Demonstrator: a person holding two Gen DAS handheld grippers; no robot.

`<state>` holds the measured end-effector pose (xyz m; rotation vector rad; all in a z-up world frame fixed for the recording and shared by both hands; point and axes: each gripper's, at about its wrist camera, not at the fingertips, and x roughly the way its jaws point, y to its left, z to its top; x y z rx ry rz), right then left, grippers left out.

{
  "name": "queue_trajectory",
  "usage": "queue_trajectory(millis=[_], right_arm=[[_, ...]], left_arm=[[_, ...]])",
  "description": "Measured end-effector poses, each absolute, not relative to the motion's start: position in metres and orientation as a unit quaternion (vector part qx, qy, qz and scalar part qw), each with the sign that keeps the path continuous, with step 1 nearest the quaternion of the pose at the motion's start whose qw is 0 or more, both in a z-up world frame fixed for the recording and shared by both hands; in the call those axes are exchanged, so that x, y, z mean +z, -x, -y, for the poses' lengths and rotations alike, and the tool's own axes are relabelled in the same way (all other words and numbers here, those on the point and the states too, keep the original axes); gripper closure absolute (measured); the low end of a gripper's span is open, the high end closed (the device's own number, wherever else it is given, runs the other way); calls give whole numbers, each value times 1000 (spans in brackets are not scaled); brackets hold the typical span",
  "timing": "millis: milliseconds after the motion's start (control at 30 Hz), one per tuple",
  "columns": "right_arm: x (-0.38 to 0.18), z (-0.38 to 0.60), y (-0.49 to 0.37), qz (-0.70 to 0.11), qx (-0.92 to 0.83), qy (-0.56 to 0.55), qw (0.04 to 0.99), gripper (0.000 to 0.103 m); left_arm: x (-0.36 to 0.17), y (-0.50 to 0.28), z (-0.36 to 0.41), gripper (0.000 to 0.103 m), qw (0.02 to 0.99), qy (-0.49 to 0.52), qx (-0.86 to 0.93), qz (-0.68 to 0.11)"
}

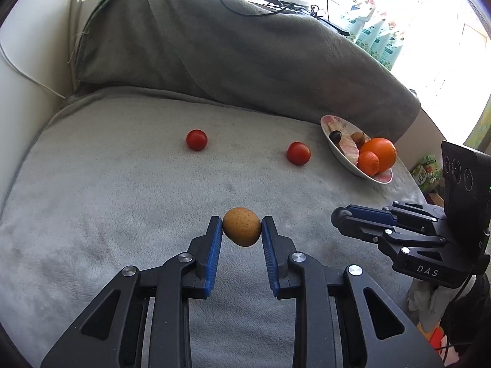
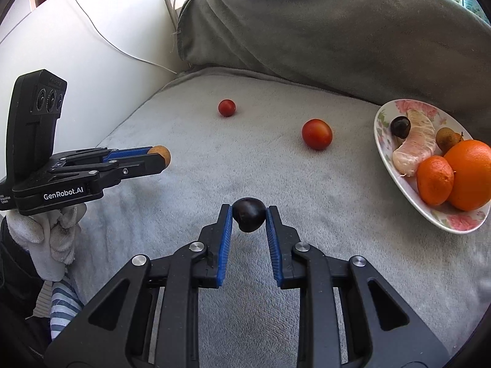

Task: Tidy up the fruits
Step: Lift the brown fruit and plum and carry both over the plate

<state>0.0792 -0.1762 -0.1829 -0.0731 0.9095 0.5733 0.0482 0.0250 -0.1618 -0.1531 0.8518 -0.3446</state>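
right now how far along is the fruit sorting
Done: the plate already holds a big orange, a small orange, a peeled segment, a brown fruit and a dark one. In hand: the left tool grips a speckled brown fruit, the right tool a dark fruit. Left: two tomatoes on the blanket.

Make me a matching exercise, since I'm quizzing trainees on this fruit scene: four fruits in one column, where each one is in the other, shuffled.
Things:
1. speckled brown fruit
2. dark fruit
3. large orange
4. nearer tomato

Places:
A. in the flowered plate
B. loose on the grey blanket
C. pinched in the left gripper
D. pinched in the right gripper

Pairs: 1-C, 2-D, 3-A, 4-B
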Motion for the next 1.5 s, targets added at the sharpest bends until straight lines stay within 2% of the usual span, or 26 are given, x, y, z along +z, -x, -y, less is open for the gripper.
queue_trajectory(millis=[833, 1500], right_arm=[[-114, 284, -136, -374, 177, -3, 910, 80], [-129, 320, -204, -397, 141, 4, 907, 80]], left_arm=[[-129, -103, 73, 78, 888, 43, -262, -376], [-132, -140, 150, 78, 871, 28, -308, -382]])
